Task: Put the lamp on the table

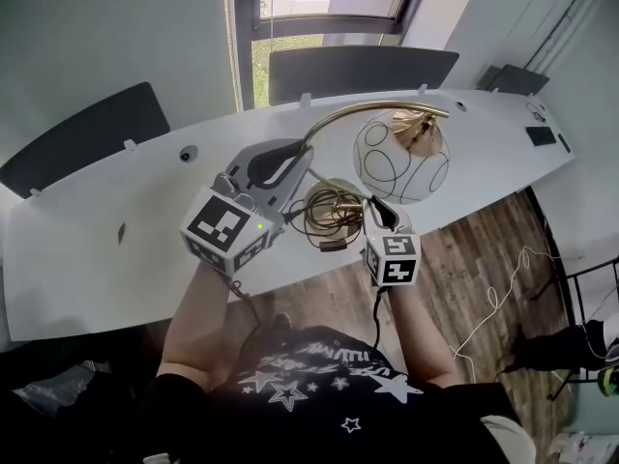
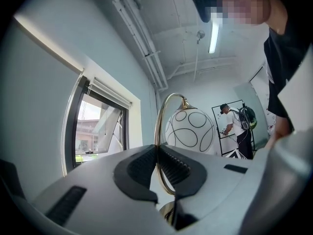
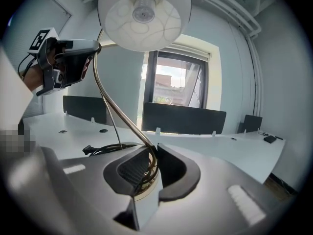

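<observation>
The lamp has a white globe shade with black circle lines, a curved brass arm and a round brass base with a black cord coiled on it. The base is at the front edge of the white table; I cannot tell whether it rests there. My left gripper is shut on the brass arm, with the globe beyond its jaws. My right gripper is shut on the base, where the arm rises. The shade hangs overhead, and the left gripper shows at upper left.
Dark chair backs stand behind the table, below a window. A small black device lies on the table's far right end. A light cable trails over the wood floor on the right. A person stands far off.
</observation>
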`<state>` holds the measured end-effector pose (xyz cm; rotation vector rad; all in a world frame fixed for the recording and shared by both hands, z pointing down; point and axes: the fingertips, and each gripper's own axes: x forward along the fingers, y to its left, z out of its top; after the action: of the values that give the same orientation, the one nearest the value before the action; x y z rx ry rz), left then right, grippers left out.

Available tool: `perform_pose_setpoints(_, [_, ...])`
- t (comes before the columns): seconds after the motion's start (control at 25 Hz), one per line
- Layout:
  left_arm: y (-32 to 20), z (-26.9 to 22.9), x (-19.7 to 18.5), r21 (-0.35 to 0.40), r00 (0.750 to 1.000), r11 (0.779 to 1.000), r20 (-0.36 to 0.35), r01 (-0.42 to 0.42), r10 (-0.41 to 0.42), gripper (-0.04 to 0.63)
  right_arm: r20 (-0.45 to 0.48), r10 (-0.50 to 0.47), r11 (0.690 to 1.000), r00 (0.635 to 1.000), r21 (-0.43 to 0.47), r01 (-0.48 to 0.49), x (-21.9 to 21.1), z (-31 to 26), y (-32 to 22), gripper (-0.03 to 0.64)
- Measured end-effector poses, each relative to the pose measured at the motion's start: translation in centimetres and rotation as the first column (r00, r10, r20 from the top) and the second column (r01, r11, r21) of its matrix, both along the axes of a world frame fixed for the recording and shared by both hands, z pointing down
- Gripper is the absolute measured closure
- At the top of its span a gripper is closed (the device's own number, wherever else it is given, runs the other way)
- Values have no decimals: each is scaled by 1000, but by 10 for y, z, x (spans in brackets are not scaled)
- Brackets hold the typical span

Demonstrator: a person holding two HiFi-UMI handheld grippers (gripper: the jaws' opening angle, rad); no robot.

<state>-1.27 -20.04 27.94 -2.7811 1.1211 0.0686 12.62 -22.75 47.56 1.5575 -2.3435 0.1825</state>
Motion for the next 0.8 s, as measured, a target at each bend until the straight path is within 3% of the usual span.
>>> perform_pose_setpoints(0.48, [-18,21,8,2,1000,1000,-12,11,-11,565,2,-42,999,999,-6,42,3,26,-19,569])
perform_pose_setpoints(0.8, [-71,23,31,-24,987,987,18,159,-159,565,-28,-166,986,986,0,166,24,26,-88,569])
